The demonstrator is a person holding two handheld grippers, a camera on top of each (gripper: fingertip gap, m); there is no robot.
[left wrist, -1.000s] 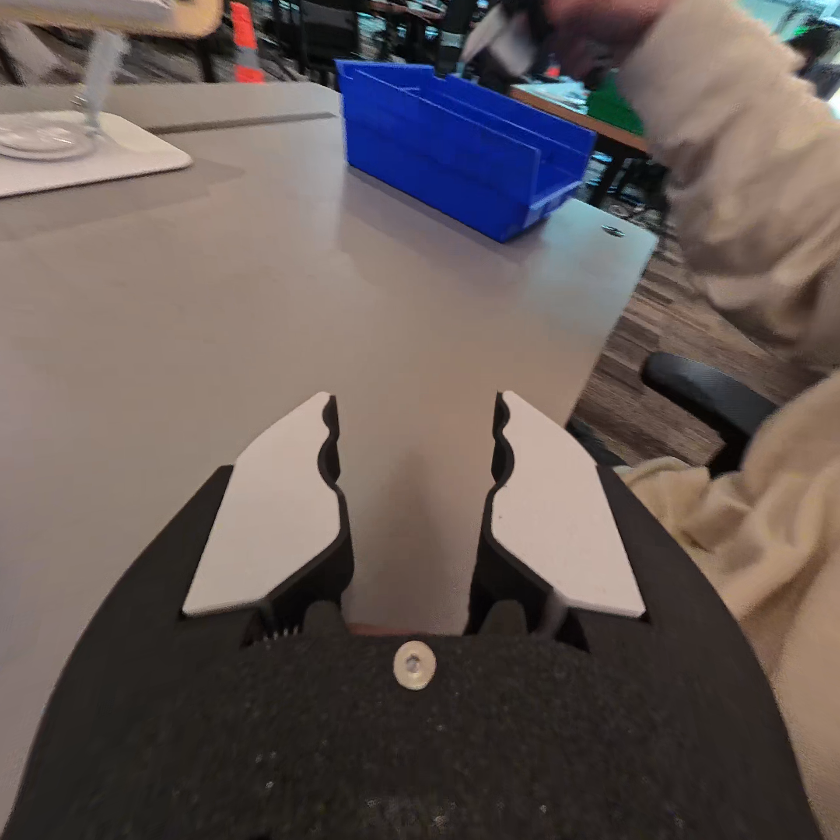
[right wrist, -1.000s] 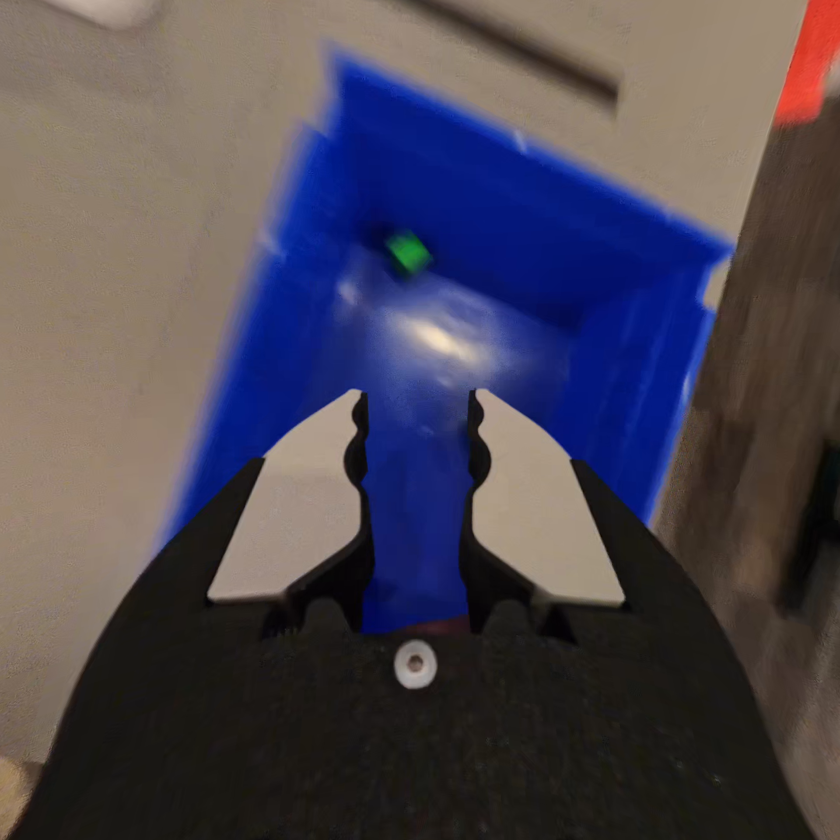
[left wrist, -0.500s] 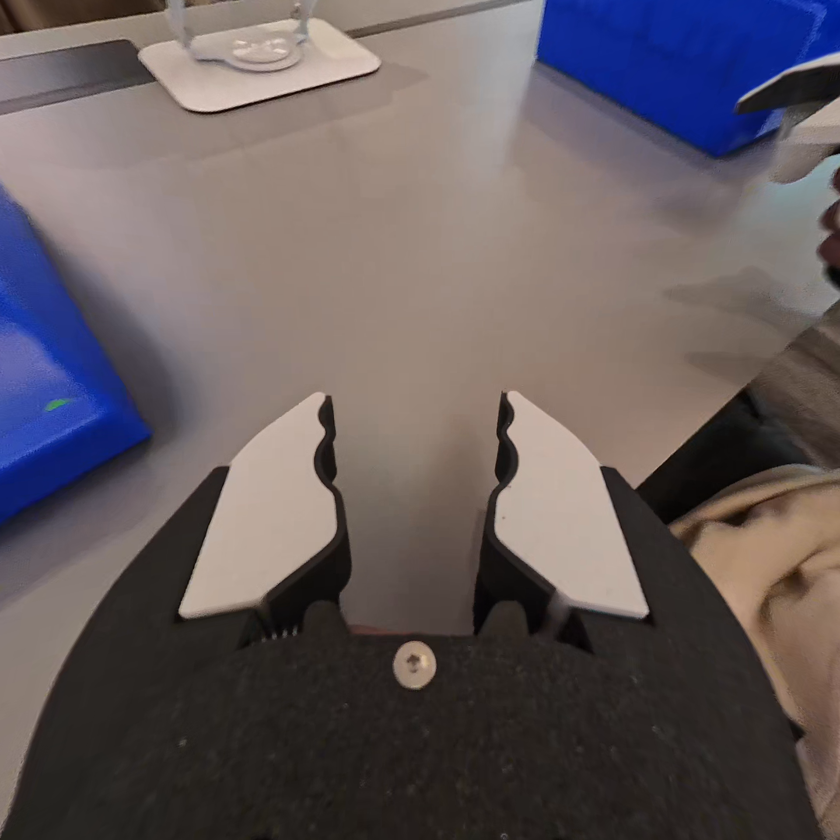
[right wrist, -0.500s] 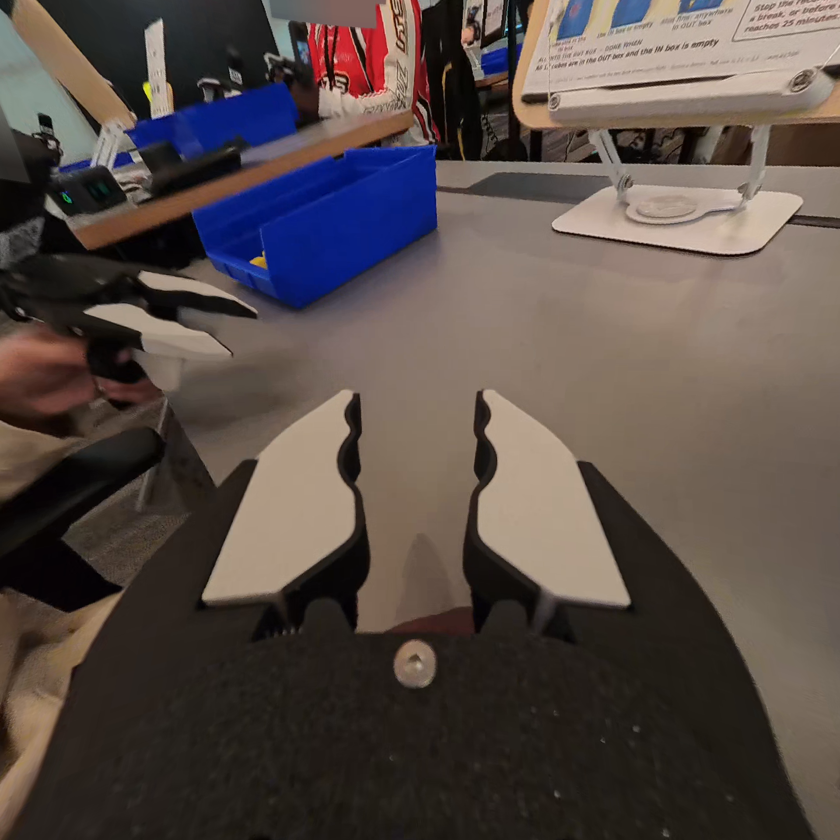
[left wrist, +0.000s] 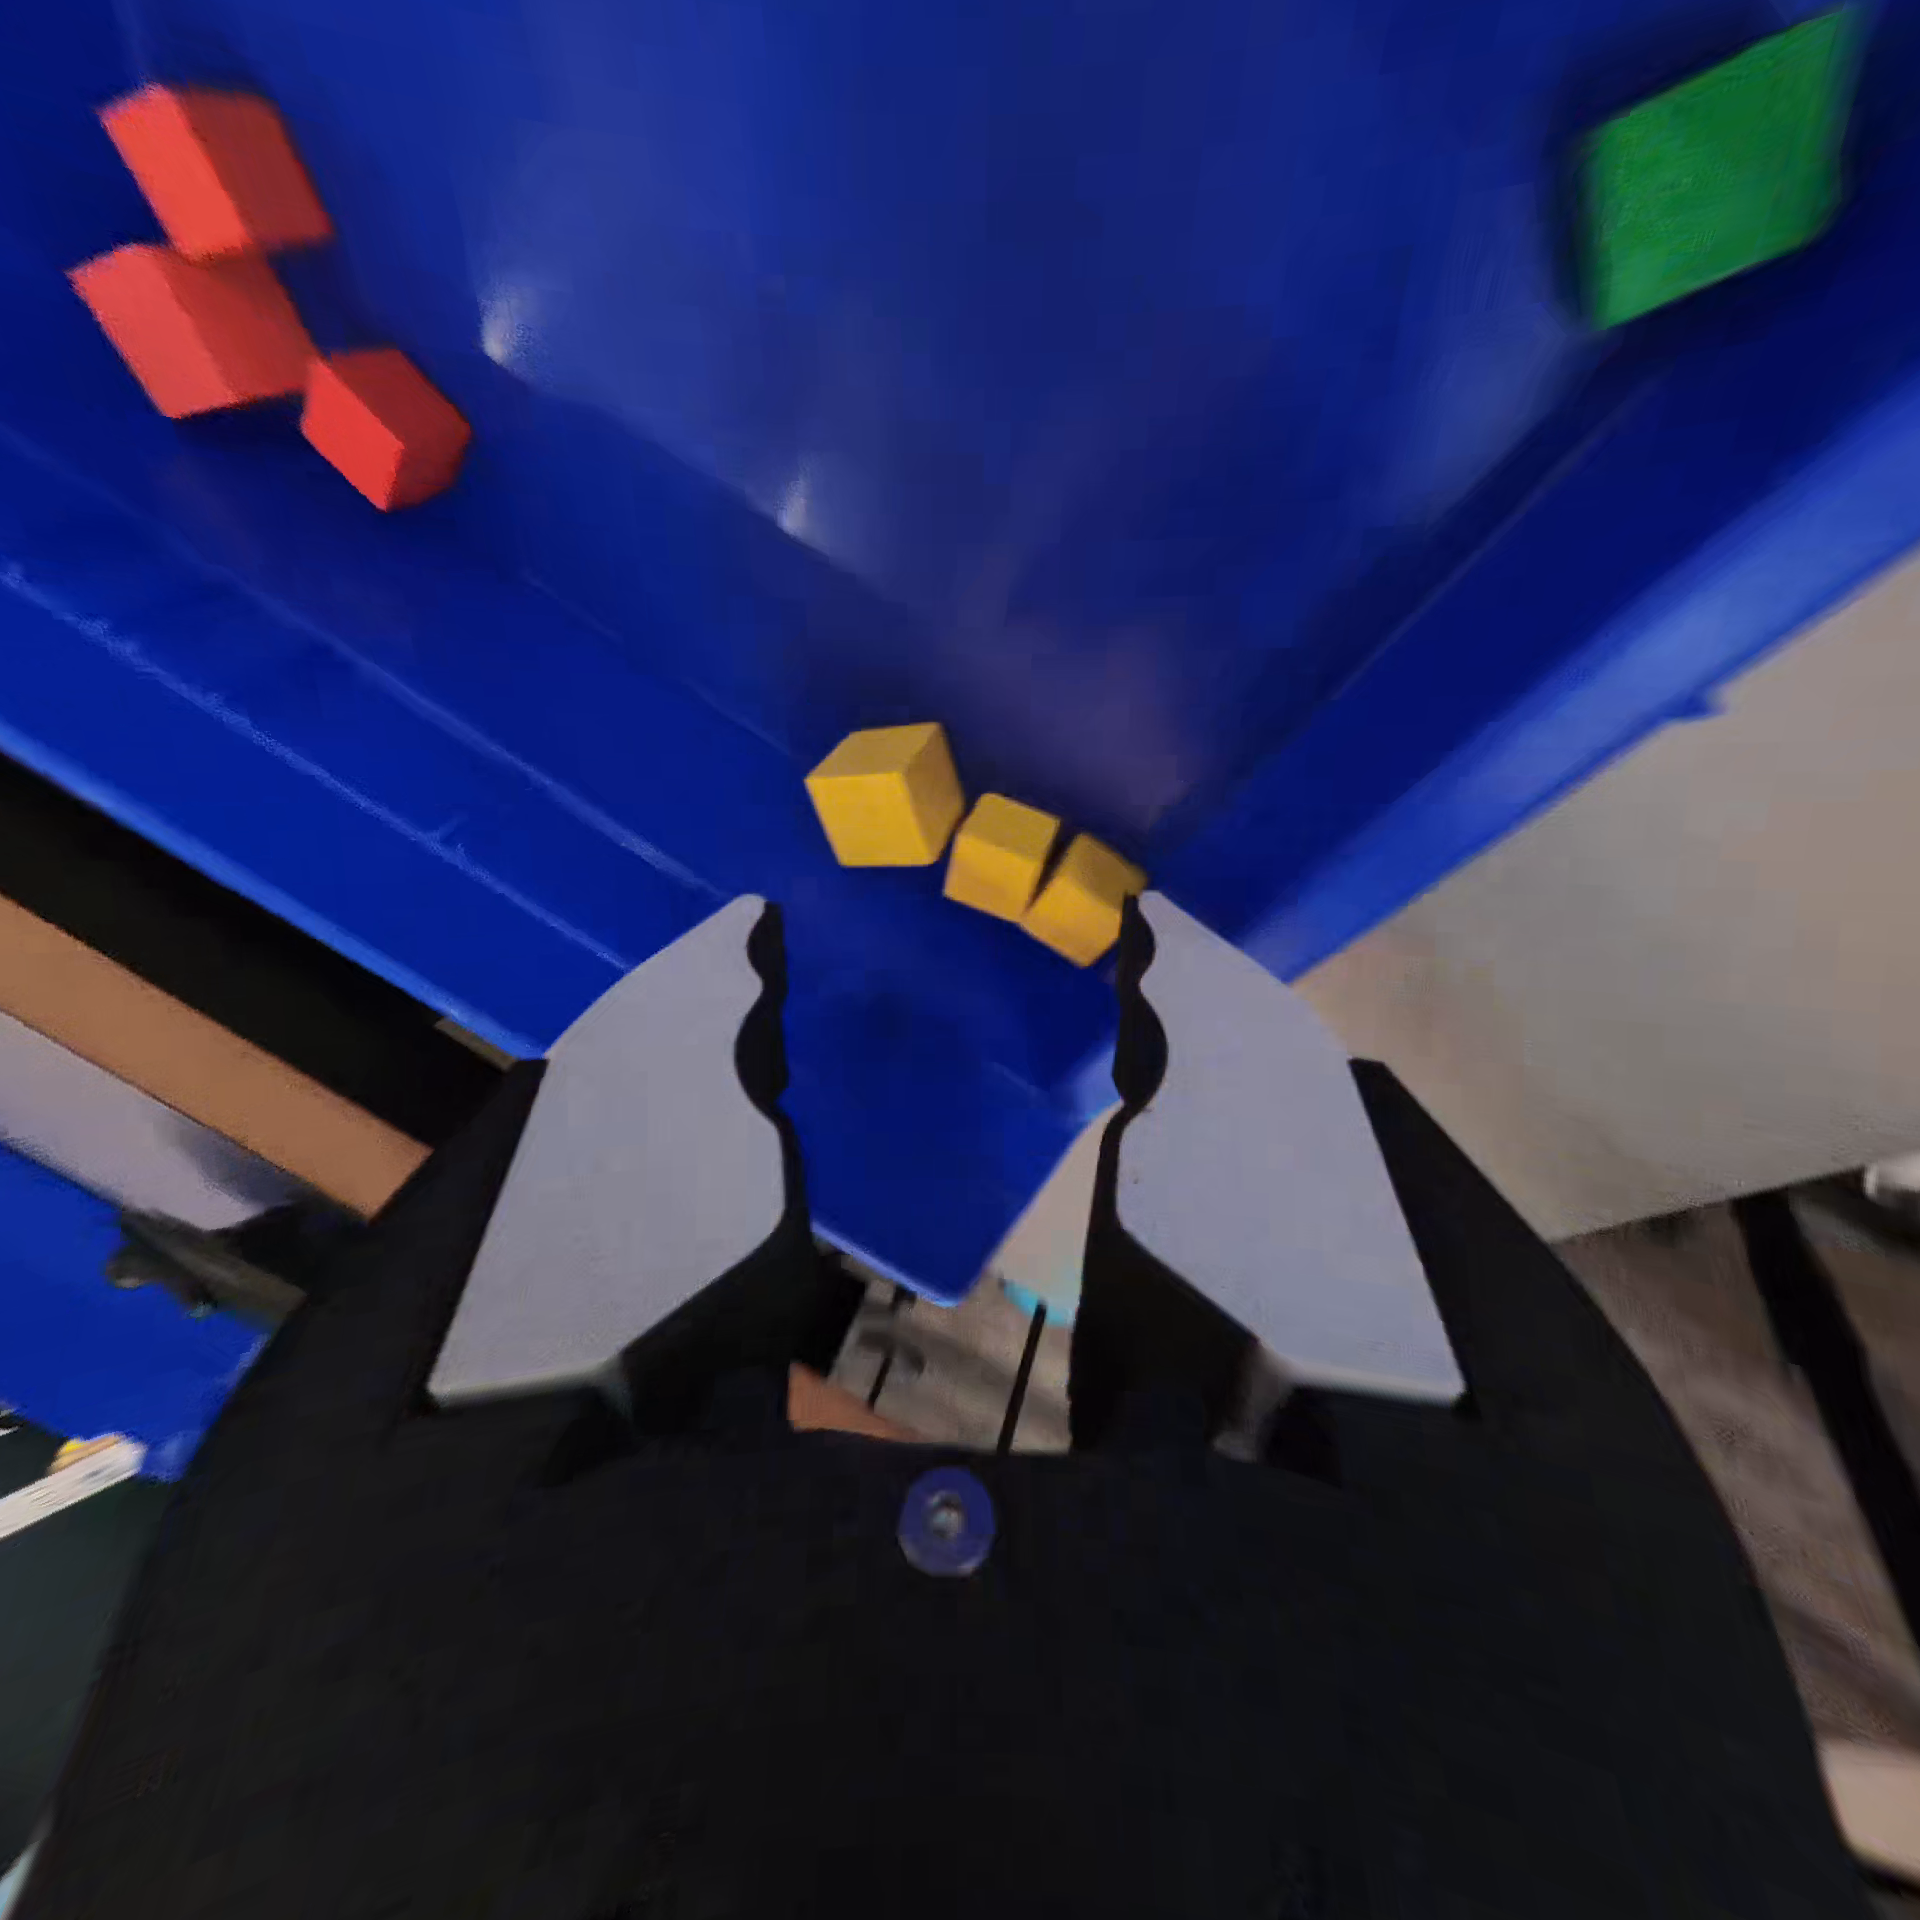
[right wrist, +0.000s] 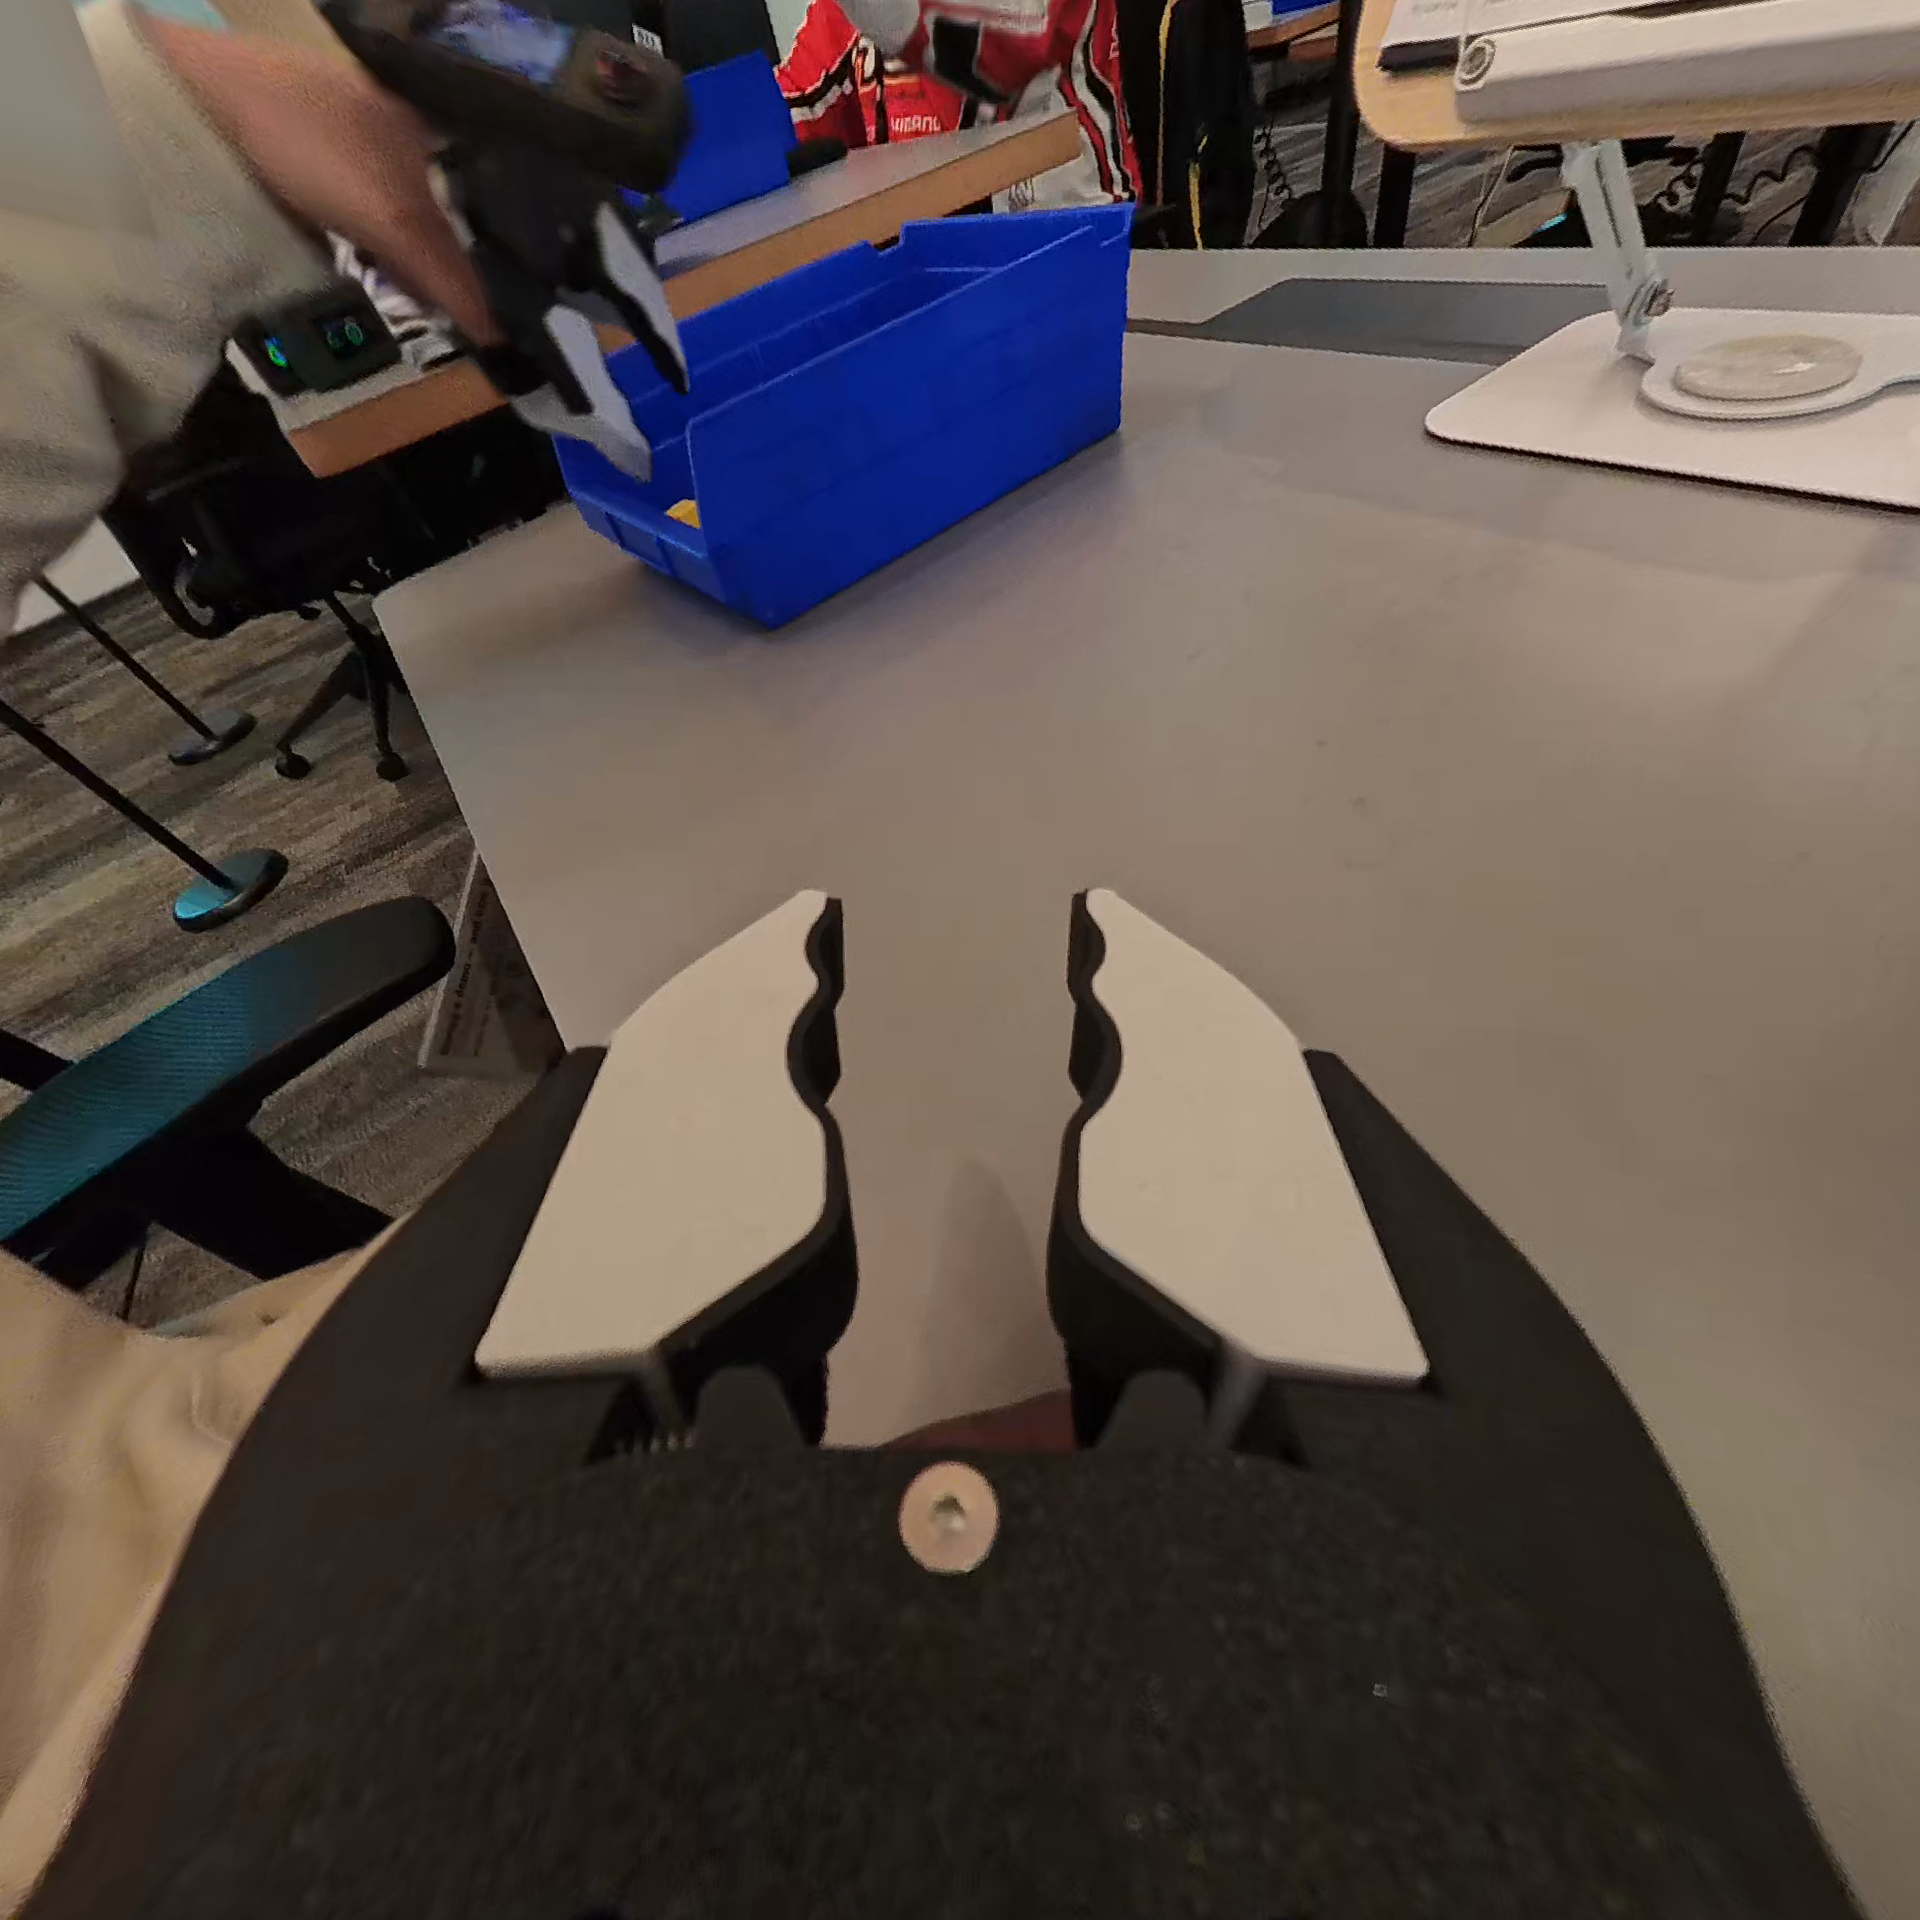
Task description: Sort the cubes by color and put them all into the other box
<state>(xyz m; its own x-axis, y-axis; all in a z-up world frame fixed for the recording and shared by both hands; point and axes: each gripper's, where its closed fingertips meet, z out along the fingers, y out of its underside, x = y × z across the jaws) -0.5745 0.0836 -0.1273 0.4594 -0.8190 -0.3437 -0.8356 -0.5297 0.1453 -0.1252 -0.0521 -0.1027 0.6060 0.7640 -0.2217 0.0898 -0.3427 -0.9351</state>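
The left gripper (left wrist: 945,914) is held over a blue box (left wrist: 1039,364), and its two fingers are seen apart with nothing between them. Just past the fingertips, three yellow cubes (left wrist: 977,842) are seen in the near corner of the box, packed side by side and touching. Three red cubes (left wrist: 260,291) are bunched together farther off on the left of the box floor. One green cube (left wrist: 1714,166) is seen alone on the far right (it is blurred). No writing can be read on the cubes or the box.

The right gripper (right wrist: 956,909) is held low over the gray table (right wrist: 1351,779). Its fingers are also apart, and nothing is held between them. Farther off, the same blue box is seen at the table's left edge, with a bit of yellow showing at its near end. The left gripper is seen above that end, pointed down.

A white stand (right wrist: 1704,405) is set at the far right of the table. A board with some print is held up by it, too blurred and cut off to read. A small paper sign (right wrist: 468,997) hangs at the table's edge. A teal chair (right wrist: 187,1049) is seen beside the table, and a red and white shirt (right wrist: 935,83) is seen far behind.
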